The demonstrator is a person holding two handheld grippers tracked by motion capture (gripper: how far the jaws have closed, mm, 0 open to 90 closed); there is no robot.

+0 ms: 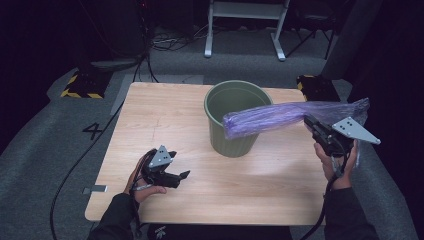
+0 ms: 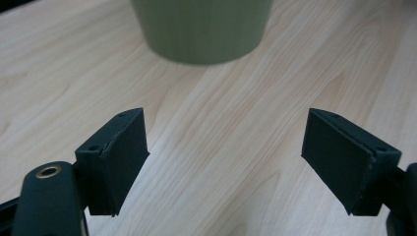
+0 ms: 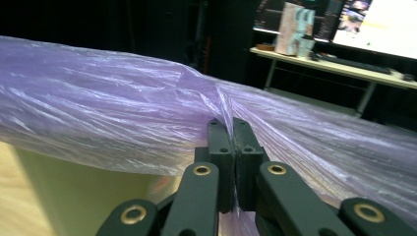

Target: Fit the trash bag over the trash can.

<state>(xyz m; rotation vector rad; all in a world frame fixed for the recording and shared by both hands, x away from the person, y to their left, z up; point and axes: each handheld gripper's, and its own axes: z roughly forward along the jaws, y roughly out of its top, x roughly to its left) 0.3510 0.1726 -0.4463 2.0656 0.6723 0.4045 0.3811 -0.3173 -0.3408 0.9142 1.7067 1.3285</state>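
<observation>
Right gripper (image 1: 311,125) was clamped on the purple plastic bag (image 1: 280,116): jaws fully together, film pinched between the pads. In the right gripper view the film bunched into a crease right at the fingertips (image 3: 234,129) and spread out to both sides of them, across the whole width ahead of the jaws.

Seen from above, the bag ran as a long loose tube away from the right gripper towards the person's left. Its far end hung over the rim of the green bin (image 1: 234,120). A shorter tail stuck out behind the gripper on the other side, past the grey plate. Bag was off the table, held up in the air.

Left gripper (image 1: 179,175) was wide, nothing between the jaws. It sat low over the wooden table (image 1: 165,115), well apart from the bag. The bin stood ahead of it and off to its right. In the left gripper view the bin base (image 2: 201,29) was straight ahead of the jaws, with bare tabletop between. The pads (image 2: 125,157) touched nothing.

Right hand (image 1: 340,165) held its gripper at the table's right edge, to the right of the bin and level with its rim.
</observation>
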